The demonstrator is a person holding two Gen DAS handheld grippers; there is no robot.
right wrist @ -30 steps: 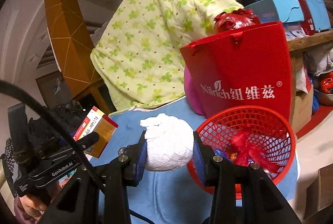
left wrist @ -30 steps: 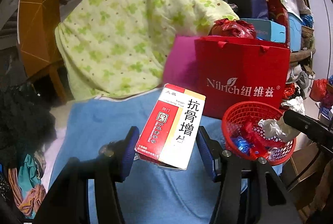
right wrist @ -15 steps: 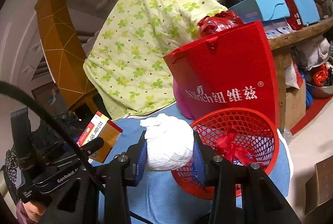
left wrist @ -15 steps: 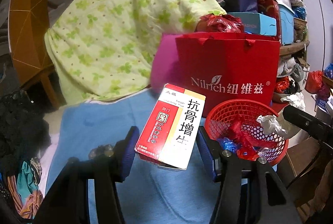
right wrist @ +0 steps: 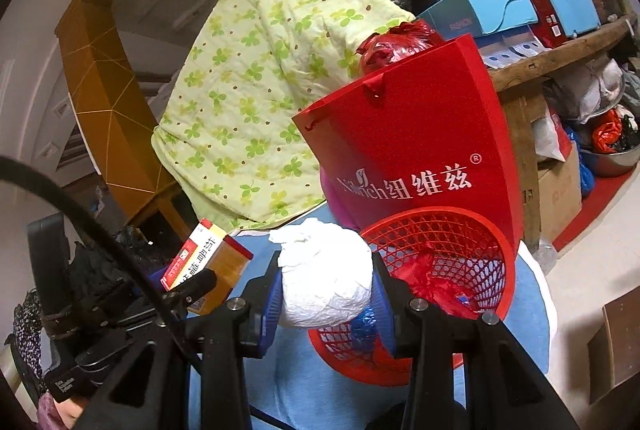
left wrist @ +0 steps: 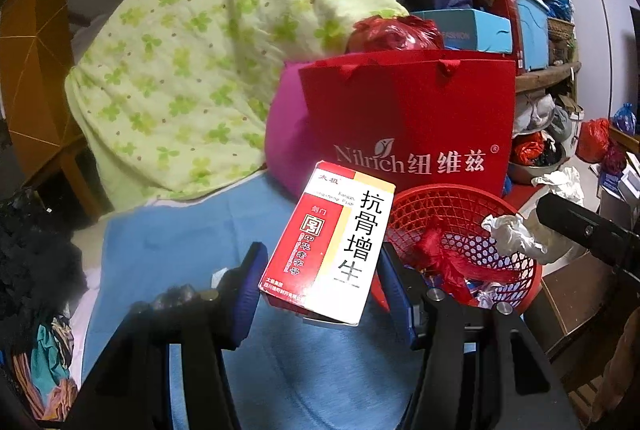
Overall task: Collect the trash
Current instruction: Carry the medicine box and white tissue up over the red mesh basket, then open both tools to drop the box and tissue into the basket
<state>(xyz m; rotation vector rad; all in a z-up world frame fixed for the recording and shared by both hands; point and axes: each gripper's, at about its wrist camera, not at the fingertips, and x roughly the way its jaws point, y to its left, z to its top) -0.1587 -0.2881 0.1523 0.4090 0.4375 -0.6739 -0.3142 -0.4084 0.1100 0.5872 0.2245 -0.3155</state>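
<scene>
Looking along our left tongs (left wrist: 320,270), we have a red, white and yellow medicine box (left wrist: 330,244) clamped between the two blue pads (left wrist: 250,276), closed onto its sides so that it stands tilted with its printed face toward the camera. It hangs above a blue cloth (left wrist: 180,242) that covers the surface below (whether bed or worktop we cannot tell). Just to the right of the box sits a red mesh basket (left wrist: 460,206) with red scraps and other litter inside. A crumpled white paper ball (left wrist: 516,232) shows at its right rim, held by our right tongs, whose dark finger (left wrist: 584,230) reaches in from the right edge. Behind the basket stands a red paper bag (left wrist: 408,118) with white lettering, a pink cushion (left wrist: 286,146) beside it and a green clover-print quilt (left wrist: 192,70) heaped further back.

From the right wrist, our right tongs (right wrist: 326,290) are closed on the white paper ball (right wrist: 324,282), which fills the gap between the blue pads (right wrist: 380,306). The ball hangs at the left rim of the red basket (right wrist: 452,230); we cannot tell whether it touches. To the left our left tongs (right wrist: 192,284) appear, gripping the medicine box (right wrist: 208,258) above the blue cloth (right wrist: 296,386). The red bag (right wrist: 412,134) rises directly behind the basket, with the quilt (right wrist: 256,90) behind.
</scene>
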